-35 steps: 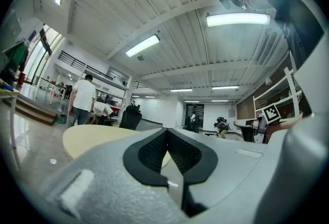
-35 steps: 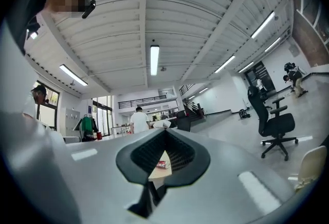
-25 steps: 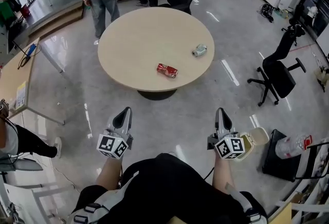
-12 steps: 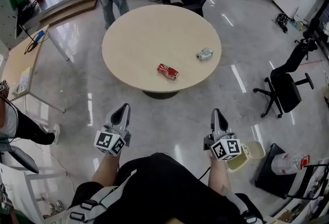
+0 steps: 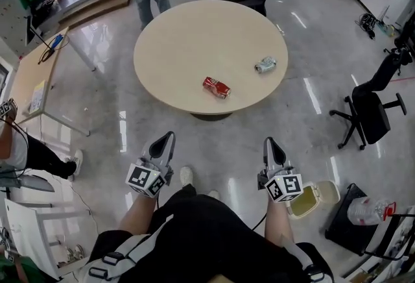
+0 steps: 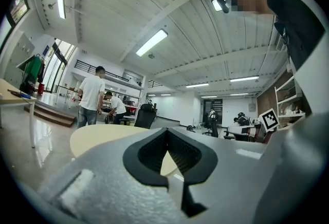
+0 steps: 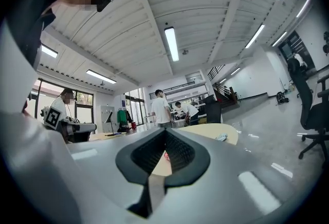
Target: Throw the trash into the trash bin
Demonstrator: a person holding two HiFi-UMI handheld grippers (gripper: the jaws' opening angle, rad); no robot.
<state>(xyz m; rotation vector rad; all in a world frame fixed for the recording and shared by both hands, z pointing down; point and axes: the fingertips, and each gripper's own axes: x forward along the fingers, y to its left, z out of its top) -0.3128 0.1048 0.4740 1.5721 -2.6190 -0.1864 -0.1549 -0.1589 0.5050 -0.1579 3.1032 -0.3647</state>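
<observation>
- Nearest the person, both tongs are held out level over the floor. The left tongs are pressed together with nothing between them, and the right tongs are closed and empty too.
- The trash bin stands open on the floor just beside the right tongs, on their outer side. The left tongs are well apart from it.
- Ahead stands the round bench. Its near edge is apart from both tips, so neither pair of tongs reaches any trash yet.
- The red can lies on its side near that near edge, roughly midway between the lines of the 2 tongs. In the head view its long axis slants from upper left to lower right, so it lies across a straight approach rather than along it. The right gripper view shows a sliver of red just past its closed tips.
- The silver can, crushed, lies farther in and toward the bench's right side, almost straight ahead of the right tongs. Its long axis slants the other way, from lower left to upper right.
- As a judgement, the right hand looks better placed for the coming move. It lines up with the silver can, is no farther than the left from the red can, and has the bin at its side. Its tongs would need to open first.
</observation>
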